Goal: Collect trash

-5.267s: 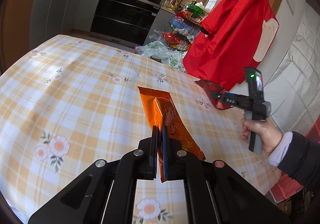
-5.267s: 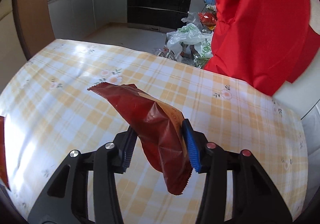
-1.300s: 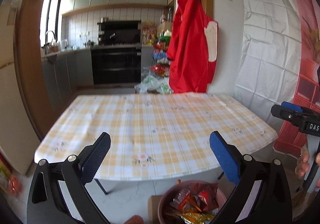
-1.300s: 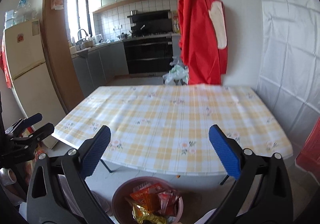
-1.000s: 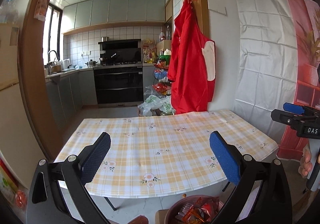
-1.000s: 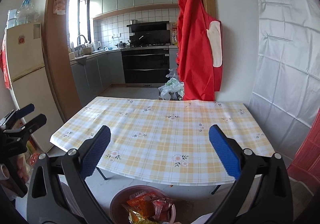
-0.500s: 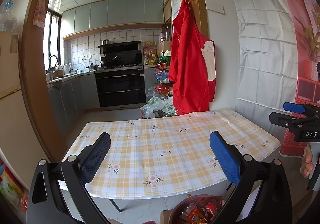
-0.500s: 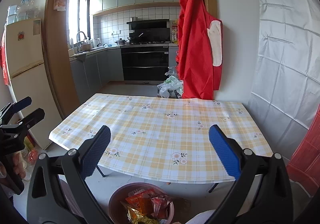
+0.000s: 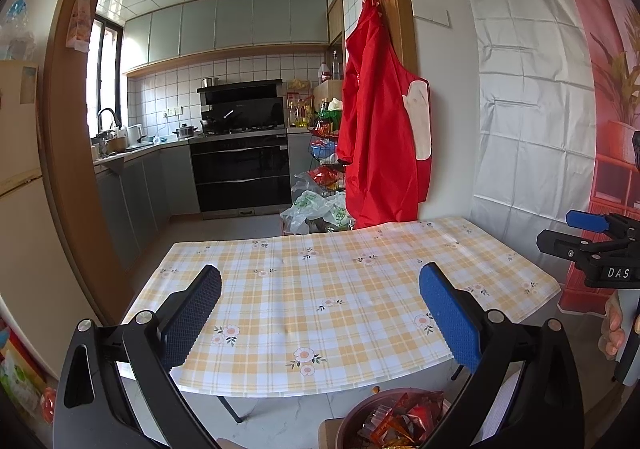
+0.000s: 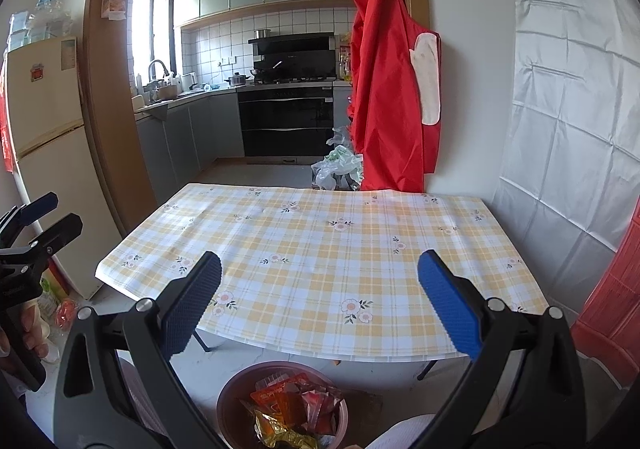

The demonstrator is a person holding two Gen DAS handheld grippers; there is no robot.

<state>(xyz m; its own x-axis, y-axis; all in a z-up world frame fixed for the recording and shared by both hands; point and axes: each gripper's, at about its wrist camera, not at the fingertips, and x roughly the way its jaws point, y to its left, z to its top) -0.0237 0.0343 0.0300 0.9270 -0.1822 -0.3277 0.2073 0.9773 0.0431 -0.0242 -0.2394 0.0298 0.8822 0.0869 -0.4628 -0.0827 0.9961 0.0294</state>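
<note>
Hidden or cut off: the waste bin [image 10: 280,401] is only partly in view. In the left wrist view its lower half is cropped by the frame edge and its right rim is covered by the right finger of the left gripper [image 9: 320,309]. In the right wrist view its bottom edge is cropped. Individual wrappers [image 10: 296,409] inside cannot be told apart reliably; red, orange and gold foil pieces are visible. The hands holding both tools are cut off at the frame edges.

Gripper state: the left gripper is released, jaws spread wide, nothing between the pads. The right gripper [image 10: 320,301] is likewise released and empty.

Location of task items: the wrappers lie inside the bin, which stands on the floor just in front of the near edge of the table [image 10: 320,241]. From the right gripper, the bin lies at 6 o'clock, below the jaws. From the left gripper, it lies at about 5 o'clock.
</note>
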